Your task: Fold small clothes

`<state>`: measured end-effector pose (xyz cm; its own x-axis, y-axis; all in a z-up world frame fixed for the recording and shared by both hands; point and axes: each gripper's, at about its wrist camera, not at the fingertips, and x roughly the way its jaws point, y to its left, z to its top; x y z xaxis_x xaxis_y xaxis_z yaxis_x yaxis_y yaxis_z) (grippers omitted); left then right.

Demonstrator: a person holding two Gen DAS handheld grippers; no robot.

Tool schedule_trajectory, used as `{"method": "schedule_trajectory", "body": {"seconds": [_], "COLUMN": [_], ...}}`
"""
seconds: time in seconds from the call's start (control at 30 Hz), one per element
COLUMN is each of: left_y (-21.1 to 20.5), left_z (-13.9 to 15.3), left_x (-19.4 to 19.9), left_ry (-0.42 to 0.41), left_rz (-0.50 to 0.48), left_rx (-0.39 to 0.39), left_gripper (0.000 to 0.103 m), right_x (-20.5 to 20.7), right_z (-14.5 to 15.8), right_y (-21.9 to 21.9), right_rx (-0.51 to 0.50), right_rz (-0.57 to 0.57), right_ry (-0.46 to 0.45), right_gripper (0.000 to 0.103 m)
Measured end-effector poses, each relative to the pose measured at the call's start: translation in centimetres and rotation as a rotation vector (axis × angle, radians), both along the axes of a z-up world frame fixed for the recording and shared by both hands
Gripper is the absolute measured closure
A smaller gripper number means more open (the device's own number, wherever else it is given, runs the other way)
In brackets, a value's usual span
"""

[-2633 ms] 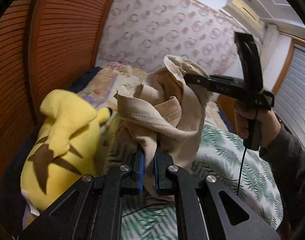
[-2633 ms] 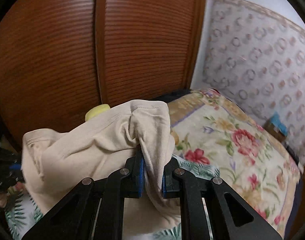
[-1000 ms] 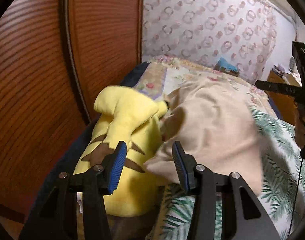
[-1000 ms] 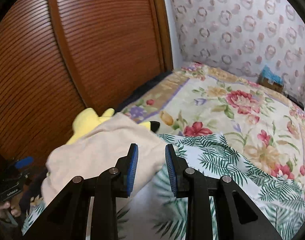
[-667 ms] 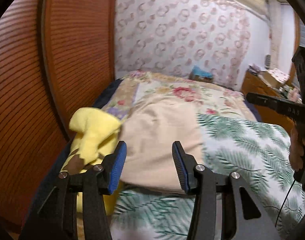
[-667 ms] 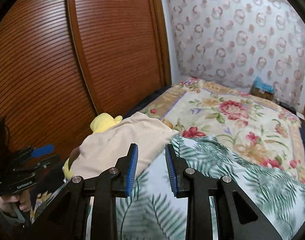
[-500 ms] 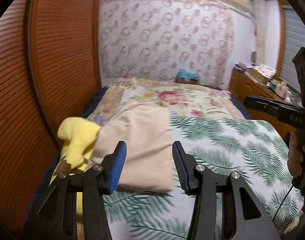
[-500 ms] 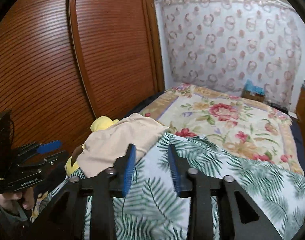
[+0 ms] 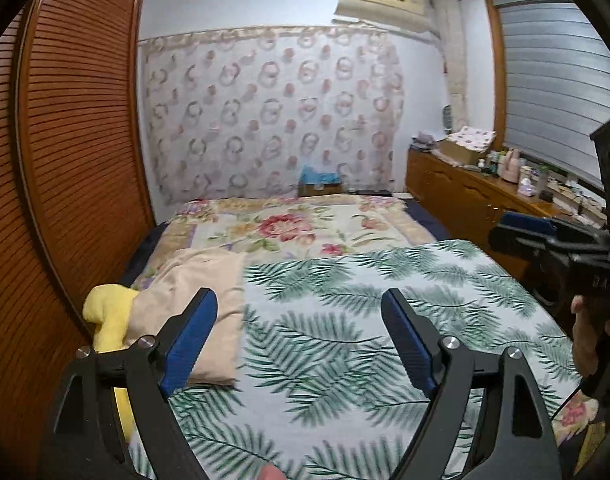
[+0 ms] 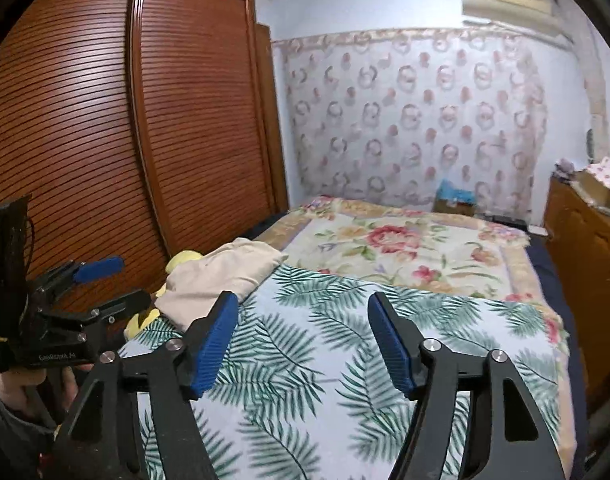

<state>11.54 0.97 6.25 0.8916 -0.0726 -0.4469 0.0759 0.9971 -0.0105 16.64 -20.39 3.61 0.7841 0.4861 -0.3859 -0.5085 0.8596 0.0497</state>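
A folded beige garment (image 9: 197,304) lies at the left edge of the bed, partly over a yellow plush toy (image 9: 105,316); the right wrist view shows the garment (image 10: 225,272) to the left as well. My left gripper (image 9: 299,340) hangs back from the bed over the palm-leaf sheet (image 9: 345,320), its jaws opening with nothing between them. My right gripper (image 10: 303,340) is likewise pulled back, its jaws opening and empty. Each view catches the other gripper held by a hand at its edge: the right one (image 9: 553,240), the left one (image 10: 77,300).
A floral blanket (image 9: 297,228) covers the far half of the bed. A slatted wooden wardrobe (image 10: 145,120) runs along the left. A wooden dresser (image 9: 465,196) with clutter stands on the right under a shuttered window. A small box (image 9: 319,184) sits past the bed.
Both grippers let go of the beige garment, which now lies folded beside the plush toy. Both have drawn back and risen from the bed, and their jaws have spread wider.
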Motion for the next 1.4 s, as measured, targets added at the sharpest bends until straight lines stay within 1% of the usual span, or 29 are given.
{"method": "schedule_trajectory", "body": {"seconds": [0.1,0.2,0.3,0.4,0.5,0.73,0.83,0.97,1.4], "left_y": [-1.5,-3.0,-4.0,-4.5,-5.3,-5.8,-5.8,-5.6,-4.9], "left_z": [0.7,1.5,1.9,2.3,2.4,2.4,2.2,2.0,2.0], "left_x": [-0.5,-0.9,-1.6,-2.0,-2.2,-2.3,-2.2,-2.1,-2.0], "left_ry": [-0.004,-0.017,-0.030,-0.035,-0.044,-0.041,-0.038,-0.032,-0.035], "left_rz": [-0.022,-0.023,-0.034,-0.034,-0.047,-0.043,-0.035,-0.028,-0.021], "left_rx": [-0.007,0.013,0.007,-0.015,-0.018,-0.017,-0.014,-0.014,-0.027], "left_gripper": [0.019,0.019,0.019,0.019,0.019,0.019,0.019,0.019,0.019], "right_x": [-2.7,-5.7,-7.9,-9.5,-10.6,-11.9,-11.6,-12.4,-11.8], "right_z": [0.0,0.3,0.7,0.8,0.8,0.9,0.9,1.0,1.6], "right_y": [-0.9,-1.6,-1.9,-1.8,-1.1,0.5,0.5,1.0,0.3], "right_rx": [0.000,0.017,0.024,0.034,0.038,0.038,0.041,0.041,0.041], "right_rz": [-0.053,-0.097,-0.155,-0.194,-0.220,-0.246,-0.248,-0.253,-0.264], "right_ry": [-0.022,-0.042,-0.063,-0.069,-0.071,-0.071,-0.066,-0.067,-0.067], "right_gripper": [0.033,0.033,0.032,0.032,0.032,0.032,0.032,0.032,0.032]}}
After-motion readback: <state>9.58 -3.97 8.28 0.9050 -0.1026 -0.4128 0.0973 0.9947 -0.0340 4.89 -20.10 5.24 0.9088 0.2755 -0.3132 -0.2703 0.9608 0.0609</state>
